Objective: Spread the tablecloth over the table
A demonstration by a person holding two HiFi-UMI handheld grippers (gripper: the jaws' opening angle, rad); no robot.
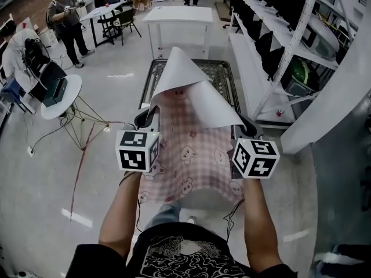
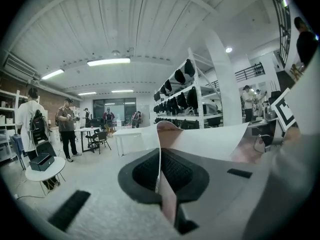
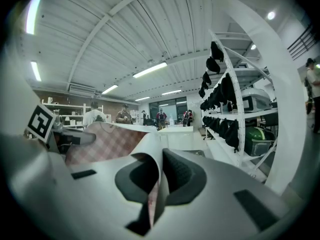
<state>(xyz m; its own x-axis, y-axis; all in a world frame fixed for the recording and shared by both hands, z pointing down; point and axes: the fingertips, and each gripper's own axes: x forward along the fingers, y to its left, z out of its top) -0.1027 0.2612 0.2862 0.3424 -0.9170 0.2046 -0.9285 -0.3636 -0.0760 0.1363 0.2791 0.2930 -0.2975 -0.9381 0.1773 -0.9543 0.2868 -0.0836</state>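
Gripping the tablecloth (image 1: 191, 155) at two points, one in each gripper, the person holds it in the air at the near end of the dark patterned worktop (image 1: 223, 74). The left gripper (image 1: 148, 117) is clamped tight on the cloth's left side, the sheet pinched between its dark pads (image 2: 177, 171). The right gripper (image 1: 246, 126) is closed on the right side in the same way.

The job looks barely begun. The pink checked cloth sags between the two grips, and its far part is folded back into a white peak that shows the underside. None of it appears to lie flat on the worktop. By this reading the fold has yet to be opened, and the cloth carried over the worktop, lowered and smoothed.

A white shelving rack (image 1: 278, 39) stands just beside the worktop on the right, leaving little room there. A white table (image 1: 177, 16) sits beyond the far end. A round table (image 1: 74, 88) with a black case stands off to the left. A bystander (image 1: 66, 22) stands well apart at the far left.
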